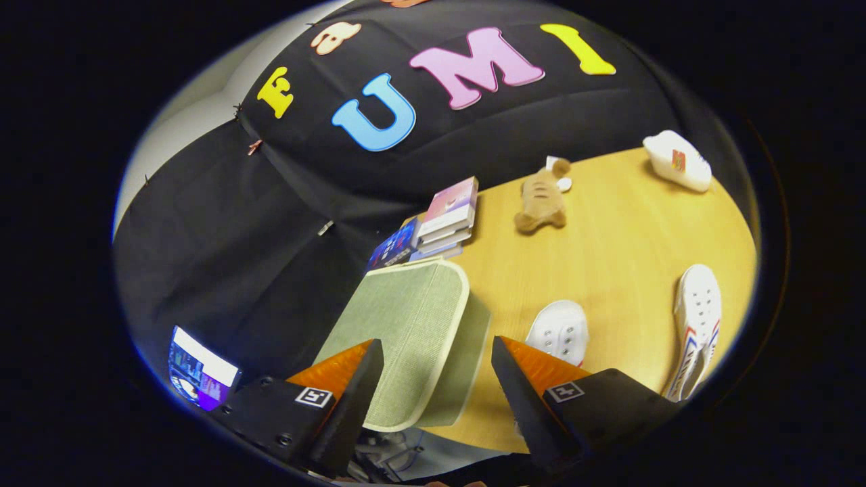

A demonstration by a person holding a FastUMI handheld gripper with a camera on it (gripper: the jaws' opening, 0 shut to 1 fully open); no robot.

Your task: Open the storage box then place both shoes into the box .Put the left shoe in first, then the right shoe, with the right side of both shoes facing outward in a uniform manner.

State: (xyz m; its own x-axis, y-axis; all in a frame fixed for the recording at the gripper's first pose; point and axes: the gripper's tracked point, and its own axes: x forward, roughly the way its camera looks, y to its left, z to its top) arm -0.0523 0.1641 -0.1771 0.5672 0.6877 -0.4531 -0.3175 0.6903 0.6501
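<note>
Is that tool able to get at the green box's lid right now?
Probably yes: the tool is open, and the green storage box sits between and just ahead of its fingers, lid closed, with nothing in between.

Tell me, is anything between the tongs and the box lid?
Nothing visible. The tongs are open, and the green box sits just ahead, its closed lid partly between the fingers. Both shoes lie aside on the table.

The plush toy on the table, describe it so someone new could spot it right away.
On the wooden table, look well beyond the open gripper, between the stack of books and the white bottle. The plush toy lies there: brown, soft and animal-shaped, unlike anything near it.
</note>
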